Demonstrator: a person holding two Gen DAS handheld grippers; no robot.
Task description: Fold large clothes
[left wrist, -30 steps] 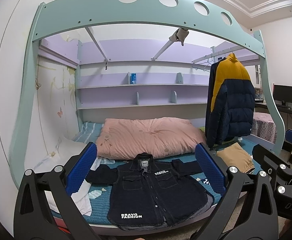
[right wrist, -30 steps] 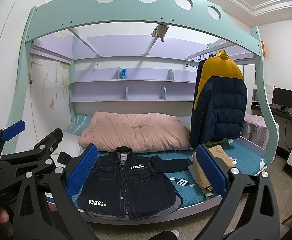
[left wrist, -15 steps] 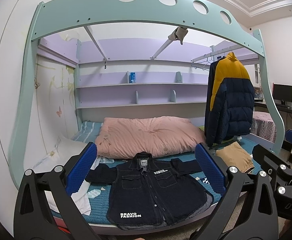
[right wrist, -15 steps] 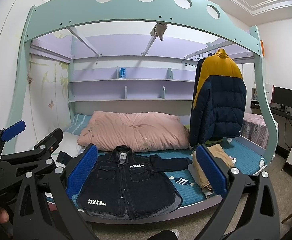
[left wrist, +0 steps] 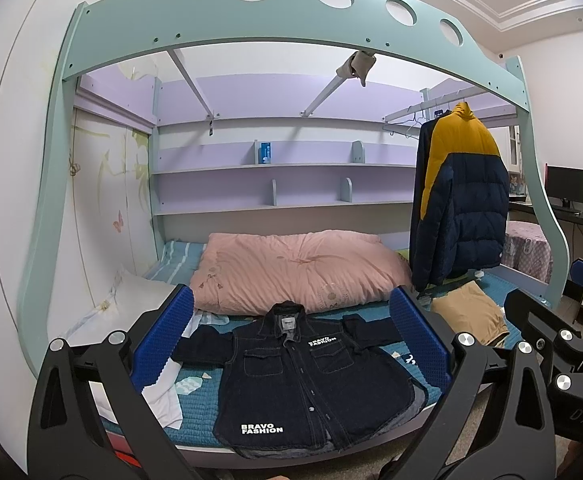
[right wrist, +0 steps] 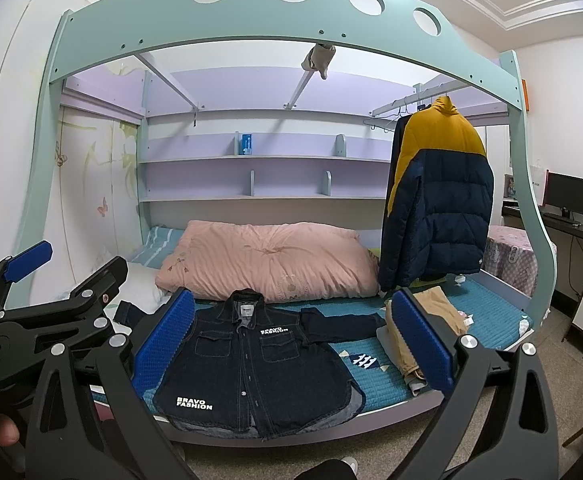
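Nothing on the bed has shifted over the last second; only my own viewpoint has crept a touch closer and lower, so the jacket sits slightly nearer in both wrist views. I read that as the approach just starting, with no fold begun.

Going left to right: my left tool [left wrist: 289,344] hangs in front of the bed with its two blue pads wide apart and nothing between them. Behind its left pad a white cloth [left wrist: 161,400] lies crumpled at the mattress edge. At the middle, the dark denim jacket [left wrist: 311,380] lies flat on the teal mattress [left wrist: 195,400], front up, collar toward the pink quilt [left wrist: 299,268], hem hanging just over the near edge of the bed. Its two sleeves are spread out to the sides. Right of it sit folded tan trousers [left wrist: 467,312], and above them a navy and yellow puffer coat [left wrist: 459,208] hangs from the rail.

My right tool [right wrist: 289,344] is likewise spread open and empty, well short of the cloth. From its view the jacket's right sleeve [right wrist: 343,322] reaches toward the trousers.

My judgement is that the sleeves come first: each tool needs to reach a cuff and bring it across the chest.
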